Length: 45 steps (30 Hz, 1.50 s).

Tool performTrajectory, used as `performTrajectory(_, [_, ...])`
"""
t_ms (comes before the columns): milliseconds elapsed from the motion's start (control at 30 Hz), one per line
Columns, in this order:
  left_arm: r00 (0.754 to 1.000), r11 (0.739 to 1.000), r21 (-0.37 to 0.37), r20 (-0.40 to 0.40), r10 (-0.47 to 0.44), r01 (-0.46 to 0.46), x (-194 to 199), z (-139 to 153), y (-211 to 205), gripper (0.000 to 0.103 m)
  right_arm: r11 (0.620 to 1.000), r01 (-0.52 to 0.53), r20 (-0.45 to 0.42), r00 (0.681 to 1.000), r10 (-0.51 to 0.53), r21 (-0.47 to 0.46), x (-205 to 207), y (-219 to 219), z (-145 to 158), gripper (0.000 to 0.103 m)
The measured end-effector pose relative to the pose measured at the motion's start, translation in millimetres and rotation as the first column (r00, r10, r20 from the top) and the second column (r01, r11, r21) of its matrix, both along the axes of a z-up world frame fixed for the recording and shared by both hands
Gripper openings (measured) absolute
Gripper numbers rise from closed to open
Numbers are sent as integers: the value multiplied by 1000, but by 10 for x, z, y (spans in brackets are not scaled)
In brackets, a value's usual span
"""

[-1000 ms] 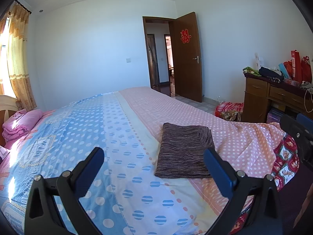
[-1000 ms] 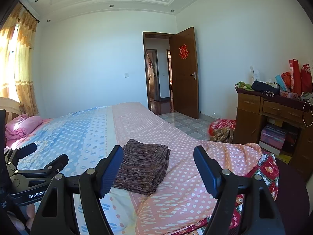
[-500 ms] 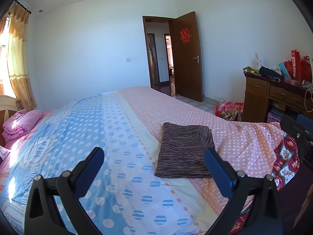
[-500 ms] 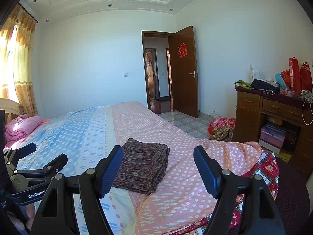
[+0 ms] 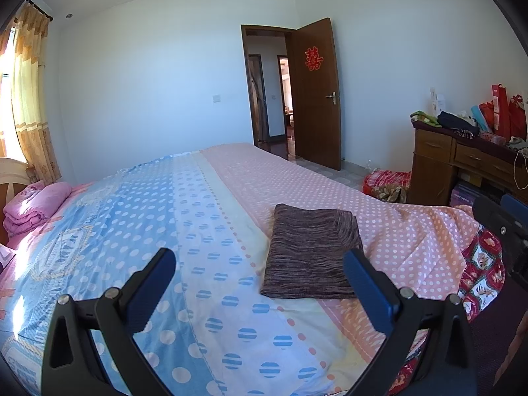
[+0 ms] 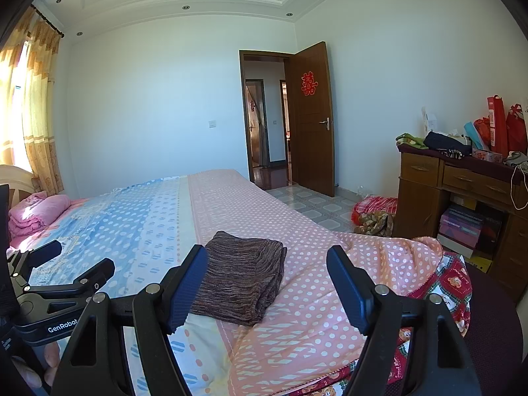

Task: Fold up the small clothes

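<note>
A brown striped knit garment (image 5: 310, 254) lies folded into a flat rectangle on the bed (image 5: 204, 217), across the seam between the blue dotted and pink dotted covers. My left gripper (image 5: 259, 264) hovers over the bed's near edge, open and empty, its right finger overlapping the garment's near right corner in the picture. In the right wrist view the folded garment (image 6: 241, 280) sits just beyond my right gripper (image 6: 267, 264), which stands open and holds nothing. The left gripper (image 6: 76, 260) shows there too, at the lower left.
A folded pink blanket (image 5: 33, 204) rests at the head of the bed on the left. A wooden desk (image 6: 462, 191) piled with bags and clothes stands at the right, with a red bundle (image 6: 373, 213) on the tiled floor. The brown door (image 6: 312, 122) is ajar.
</note>
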<state>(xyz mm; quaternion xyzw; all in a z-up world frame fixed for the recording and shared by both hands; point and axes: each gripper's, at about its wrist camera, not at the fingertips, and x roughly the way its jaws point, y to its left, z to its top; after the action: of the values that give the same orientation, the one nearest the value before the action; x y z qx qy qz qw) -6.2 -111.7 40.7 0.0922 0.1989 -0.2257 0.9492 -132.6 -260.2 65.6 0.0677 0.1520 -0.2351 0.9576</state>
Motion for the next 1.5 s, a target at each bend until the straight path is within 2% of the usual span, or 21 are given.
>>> performTrajectory(1133, [999, 1000, 4, -40, 10, -10, 153, -56, 41, 103, 1000, -1, -16, 1000, 1, 10, 42, -53, -49, 75])
performTrajectory(1300, [999, 998, 48, -15, 44, -43, 229, -94, -7, 103, 1000, 1, -23, 1000, -1, 11, 56, -78, -77, 75])
performTrajectory(1400, [997, 995, 73, -41, 65, -62, 314, -138, -33, 103, 1000, 1, -30, 1000, 0, 17, 77, -83, -101, 75])
performTrajectory(1500, [995, 996, 65, -69, 66, -62, 359, -171, -23, 103, 1000, 2, -37, 999, -2, 19, 95, -101, -137, 75])
